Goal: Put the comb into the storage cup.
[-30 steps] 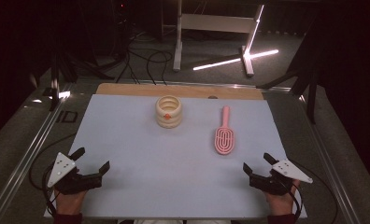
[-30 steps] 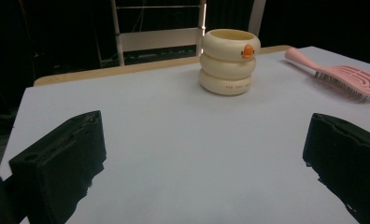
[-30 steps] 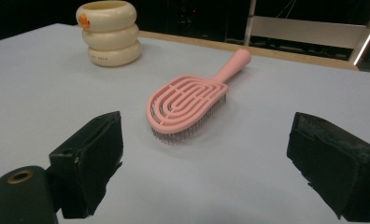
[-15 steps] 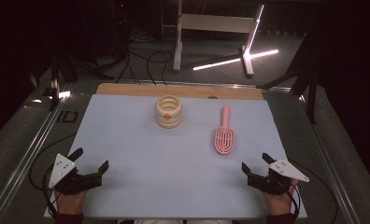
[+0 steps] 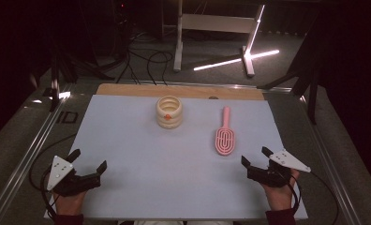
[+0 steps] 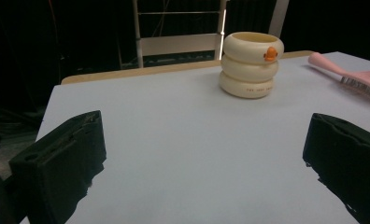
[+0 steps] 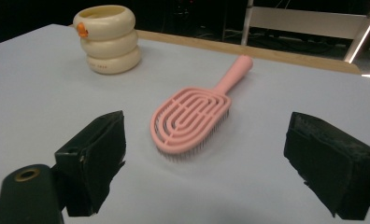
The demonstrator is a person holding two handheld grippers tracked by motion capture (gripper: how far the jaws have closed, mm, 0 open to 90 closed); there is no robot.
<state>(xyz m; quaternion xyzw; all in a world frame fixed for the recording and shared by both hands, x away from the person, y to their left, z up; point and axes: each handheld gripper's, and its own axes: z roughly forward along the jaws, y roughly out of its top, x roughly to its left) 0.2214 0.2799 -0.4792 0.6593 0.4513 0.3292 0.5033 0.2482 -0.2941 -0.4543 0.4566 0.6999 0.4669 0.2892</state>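
Note:
A cream holder [image 5: 169, 111] made of three stacked rings, with a small orange mark, stands upright at the back middle of the pale mat [image 5: 174, 187]. To its right a pink vented hairbrush [image 5: 224, 136] lies bristles down, handle pointing away. At the near left corner my left gripper [image 5: 88, 159] is open and holds nothing. My right gripper [image 5: 255, 155] is open at the near right, just short of the brush head. The left gripper view has the holder [image 6: 252, 64] far ahead between wide jaws. In the right gripper view the brush [image 7: 192, 114] lies close ahead, with the holder [image 7: 109, 39] beyond it.
A wooden strip [image 5: 127, 90] borders the mat's far edge. Metal rails [image 5: 29, 150] run along the table's left side, and a similar one along the right. Cables and a lit metal stand [image 5: 249, 51] sit on the dark floor behind.

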